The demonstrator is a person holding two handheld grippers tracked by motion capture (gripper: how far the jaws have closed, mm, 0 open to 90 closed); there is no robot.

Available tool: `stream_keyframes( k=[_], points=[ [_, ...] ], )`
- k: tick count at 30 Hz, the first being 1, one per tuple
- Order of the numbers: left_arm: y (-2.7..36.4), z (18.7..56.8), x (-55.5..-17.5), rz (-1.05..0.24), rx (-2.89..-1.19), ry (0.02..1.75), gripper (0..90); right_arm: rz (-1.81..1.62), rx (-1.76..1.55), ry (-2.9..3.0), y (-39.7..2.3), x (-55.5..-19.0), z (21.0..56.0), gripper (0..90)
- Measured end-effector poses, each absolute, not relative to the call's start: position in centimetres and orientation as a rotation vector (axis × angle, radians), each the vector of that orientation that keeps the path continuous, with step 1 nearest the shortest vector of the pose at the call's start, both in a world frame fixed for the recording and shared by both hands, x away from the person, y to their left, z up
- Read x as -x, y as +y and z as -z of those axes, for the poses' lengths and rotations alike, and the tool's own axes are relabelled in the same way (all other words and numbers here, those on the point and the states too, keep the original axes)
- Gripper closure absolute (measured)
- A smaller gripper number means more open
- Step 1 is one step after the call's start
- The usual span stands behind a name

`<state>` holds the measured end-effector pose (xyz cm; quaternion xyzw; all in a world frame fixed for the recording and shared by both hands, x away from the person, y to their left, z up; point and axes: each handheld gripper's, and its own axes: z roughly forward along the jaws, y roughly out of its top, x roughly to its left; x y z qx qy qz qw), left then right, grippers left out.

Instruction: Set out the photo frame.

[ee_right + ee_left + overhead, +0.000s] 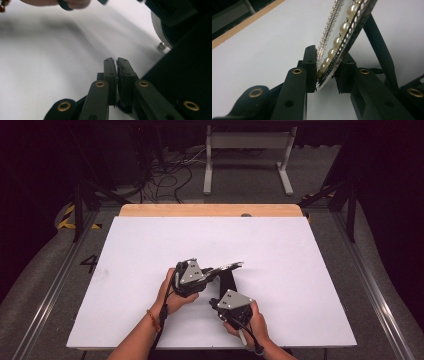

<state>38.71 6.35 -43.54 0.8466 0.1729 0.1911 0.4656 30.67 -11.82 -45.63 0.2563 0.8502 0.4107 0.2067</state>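
Note:
A flat, pearl-rimmed mirror-like frame (pixel 342 30) is held tilted above the white table, and my left gripper (pixel 325 72) is shut on its lower edge. Seen from above, the left gripper (pixel 212 270) sits at the table's middle and the frame (pixel 231 266) sticks out to its right. A black stand leg (pixel 377 42) hangs behind the frame, dark (pixel 227 281) in the high view. My right gripper (pixel 116 62) has its jaws together with nothing visible between them, right beside a black panel (pixel 185 70). It lies just below the stand (pixel 217 300).
The white board (pixel 150 245) covers the table, with a wooden strip (pixel 210 210) along the far edge. A person's hand (pixel 72 2) shows at the top of the right gripper view. Cables and a white frame stand on the floor beyond.

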Motion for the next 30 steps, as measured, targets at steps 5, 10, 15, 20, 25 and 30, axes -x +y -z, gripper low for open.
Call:
stream_keyframes(
  k=[5, 10, 15, 20, 25, 30],
  points=[
    [6.7, 44.1, -39.5, -0.380, -2.048, 0.439, 70.5, -1.125, -0.704, 2.359, -11.4, -31.0, 45.8, 89.5],
    [6.3, 44.7, -39.7, -0.420, -2.085, 0.449, 69.2, -1.107, -0.730, 2.352, -11.9, -31.2, 45.9, 90.0],
    [6.1, 45.6, -40.1, -0.444, -2.141, 0.472, 73.6, -1.103, -0.734, 2.343, -12.1, -30.9, 45.8, 90.0],
    [5.8, 45.5, -39.8, -0.489, -2.165, 0.450, 77.0, -1.085, -0.729, 2.328, -12.1, -30.7, 45.7, 90.0],
    [5.7, 45.5, -39.7, -0.514, -2.176, 0.443, 78.7, -1.085, -0.768, 2.320, -12.8, -30.8, 45.7, 90.0],
    [5.8, 45.5, -39.6, -0.522, -2.182, 0.434, 79.2, -1.110, -0.800, 2.310, -13.4, -30.9, 45.6, 90.0]
  ],
)
